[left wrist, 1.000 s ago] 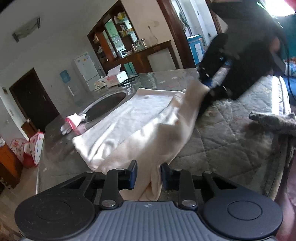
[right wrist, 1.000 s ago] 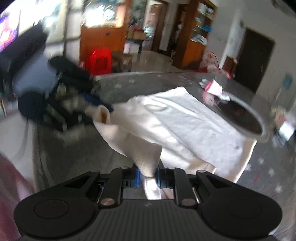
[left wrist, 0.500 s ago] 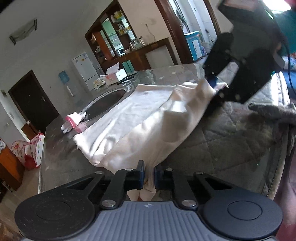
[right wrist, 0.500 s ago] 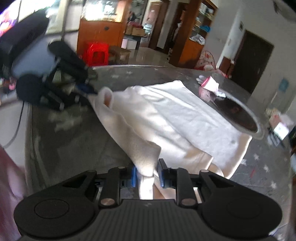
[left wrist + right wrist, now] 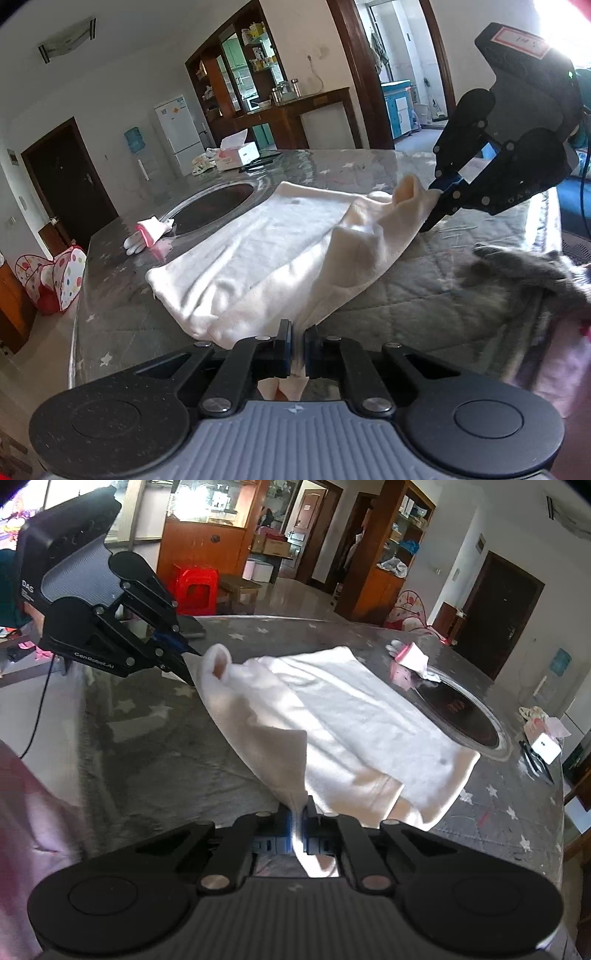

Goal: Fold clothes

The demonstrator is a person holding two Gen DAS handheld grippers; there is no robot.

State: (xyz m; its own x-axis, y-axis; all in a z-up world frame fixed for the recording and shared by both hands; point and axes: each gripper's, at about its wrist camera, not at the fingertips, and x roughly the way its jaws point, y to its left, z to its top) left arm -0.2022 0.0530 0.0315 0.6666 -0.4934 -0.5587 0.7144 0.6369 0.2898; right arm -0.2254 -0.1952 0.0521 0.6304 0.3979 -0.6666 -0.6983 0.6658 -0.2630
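Note:
A cream garment lies spread on the grey quilted table cover. Its near edge is lifted off the cover and hangs stretched between my two grippers. My left gripper is shut on one end of that edge, and a tail of cloth hangs down behind the pads. It also shows in the right wrist view, as the left gripper pinching a curled corner. My right gripper is shut on the other end of the garment. From the left wrist it appears as the right gripper raised above the cover.
A pink-and-white glove lies beside a round dark inset in the table. A tissue box and a dark flat item sit at the far end. A grey garment lies at the right edge, with pink fabric close by.
The left jaws have closed onto the garment's edge. Both grippers have lifted it, and the right gripper has risen and drawn the cloth taut between them.

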